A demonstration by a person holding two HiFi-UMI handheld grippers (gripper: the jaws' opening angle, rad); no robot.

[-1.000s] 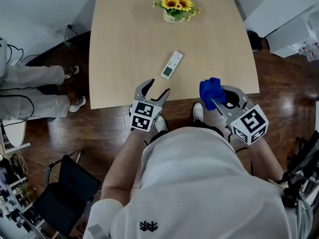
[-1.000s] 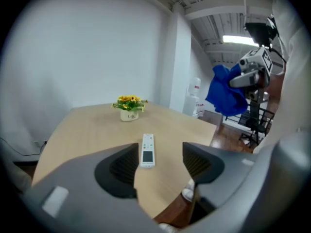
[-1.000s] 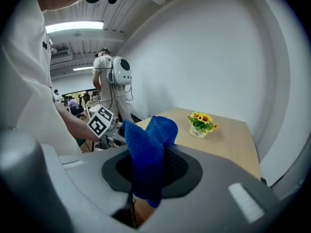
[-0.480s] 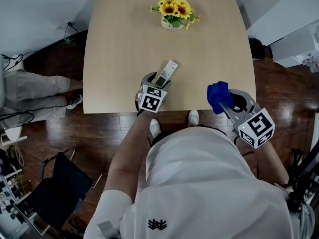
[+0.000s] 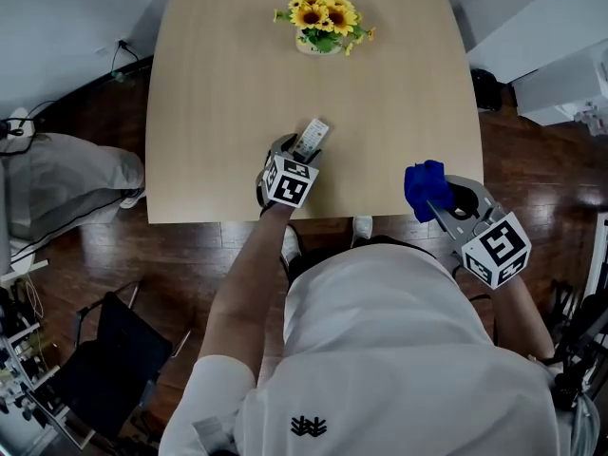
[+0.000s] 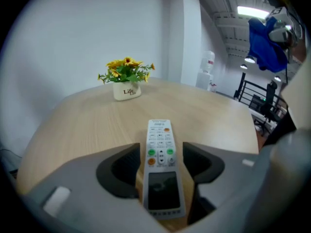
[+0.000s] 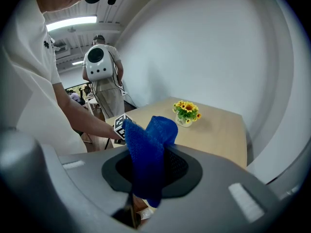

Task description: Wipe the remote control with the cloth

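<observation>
Remote lies flat on the table, not far from the near edge and a little left of the middle. Its button end points toward the flowers at the far side. The left gripper reaches in from the near edge and straddles it. In the left gripper view the remote runs straight down the middle of that gripper, screen end nearest the camera. The jaws have closed in on its long sides at the screen half, and the button half sticks out past the tips. The flowers stand in a white pot well beyond it on the table.

The right gripper is held near the table's near right corner, well apart from the remote. Its jaws are clamped on the cloth, a blue bunch that stands up out of them. In the right gripper view the cloth fills the gap of that gripper and folds over above it. Past it are the table and the flowers.
</observation>
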